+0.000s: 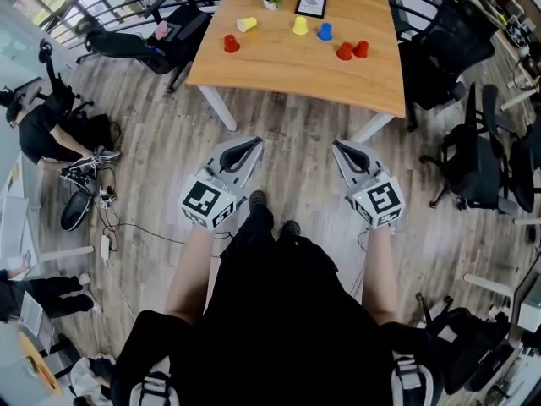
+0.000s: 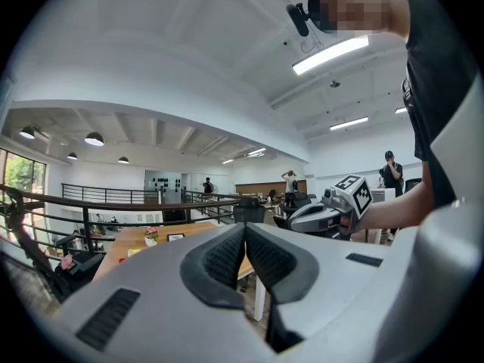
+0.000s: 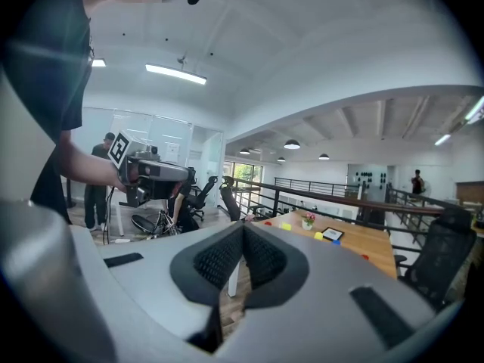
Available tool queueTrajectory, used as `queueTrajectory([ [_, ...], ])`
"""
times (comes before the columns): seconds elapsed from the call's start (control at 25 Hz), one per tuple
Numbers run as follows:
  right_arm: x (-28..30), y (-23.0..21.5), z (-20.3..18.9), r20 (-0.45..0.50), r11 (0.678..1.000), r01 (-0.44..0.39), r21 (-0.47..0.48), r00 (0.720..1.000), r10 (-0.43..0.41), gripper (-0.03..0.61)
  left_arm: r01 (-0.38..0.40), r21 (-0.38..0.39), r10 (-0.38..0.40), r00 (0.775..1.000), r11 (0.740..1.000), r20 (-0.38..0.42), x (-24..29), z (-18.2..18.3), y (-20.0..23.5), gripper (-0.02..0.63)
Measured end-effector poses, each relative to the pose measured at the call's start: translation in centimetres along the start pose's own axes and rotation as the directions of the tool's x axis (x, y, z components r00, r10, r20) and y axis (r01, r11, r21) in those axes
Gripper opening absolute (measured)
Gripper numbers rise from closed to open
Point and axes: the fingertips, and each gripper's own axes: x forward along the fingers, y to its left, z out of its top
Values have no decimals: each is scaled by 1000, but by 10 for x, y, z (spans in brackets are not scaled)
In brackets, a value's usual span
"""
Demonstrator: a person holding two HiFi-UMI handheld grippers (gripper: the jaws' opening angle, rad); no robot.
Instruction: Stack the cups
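Jaws were together on both, nothing btwn: left gripper point(image 1: 252, 145), right gripper point(image 1: 340, 148). Cups point(image 1: 300, 25) sat unstacked on table point(image 1: 287, 74), well ahead of both jaw pairs, no contact; 3 red, 2 yellow, 1 blue.

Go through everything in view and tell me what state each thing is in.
Left tongs: shut, empty.
Right tongs: shut, empty.
Left red cup: standing alone, unstacked.
Left yellow cup: seems tipped over, unstacked.
Middle yellow cup: unstacked.
Blue cup: unstacked.
Right red cups: side by side, unstacked.
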Motion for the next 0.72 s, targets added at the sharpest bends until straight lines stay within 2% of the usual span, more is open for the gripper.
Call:
queueTrajectory([
  [0.44,29,-17,-7,-42,1000,18,7,999,-18,6,-10,-24,10,1000,1000,4,12,-11,40,23],
  [0.72,65,-41,-9,-58,998,45,48,997,-42,6,2,-21,-3,999,1000,-33,26,-24,82,23],
])
